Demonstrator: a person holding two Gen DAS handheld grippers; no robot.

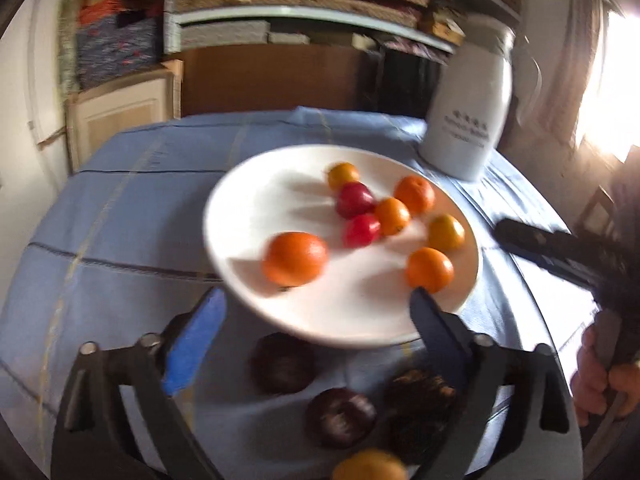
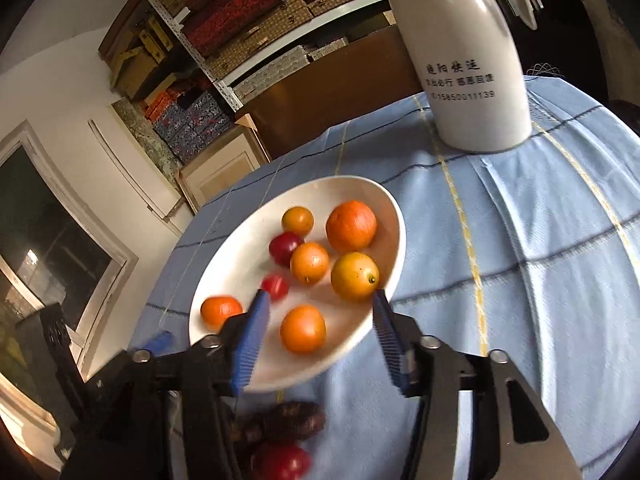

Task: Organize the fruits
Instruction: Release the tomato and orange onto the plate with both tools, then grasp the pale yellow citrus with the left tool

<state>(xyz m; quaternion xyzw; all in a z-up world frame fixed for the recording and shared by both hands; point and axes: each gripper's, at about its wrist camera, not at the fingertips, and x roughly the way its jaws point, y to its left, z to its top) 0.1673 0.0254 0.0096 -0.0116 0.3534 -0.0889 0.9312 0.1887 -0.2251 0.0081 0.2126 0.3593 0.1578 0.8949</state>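
Daylight glared from the window (image 1: 604, 84), throwing shadows across the plate (image 1: 256, 208); left view motion-blurred, edges fisheye-bent.

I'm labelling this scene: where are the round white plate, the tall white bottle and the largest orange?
Round white plate (image 1: 248, 216), left wrist view, bare inner surface.
Tall white bottle (image 2: 472, 40), right wrist view, upper body.
Largest orange (image 1: 295, 258), left wrist view, centre.

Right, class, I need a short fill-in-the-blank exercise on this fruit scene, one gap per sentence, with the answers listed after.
1. The orange and red fruits lie on a ____ plate.
2. The tablecloth is light ____ with a line pattern.
3. Both the left gripper and the right gripper have their jaws ____.
4. The tall white bottle stands ____ on the table, clear of the plate.

Answers: white; blue; open; upright
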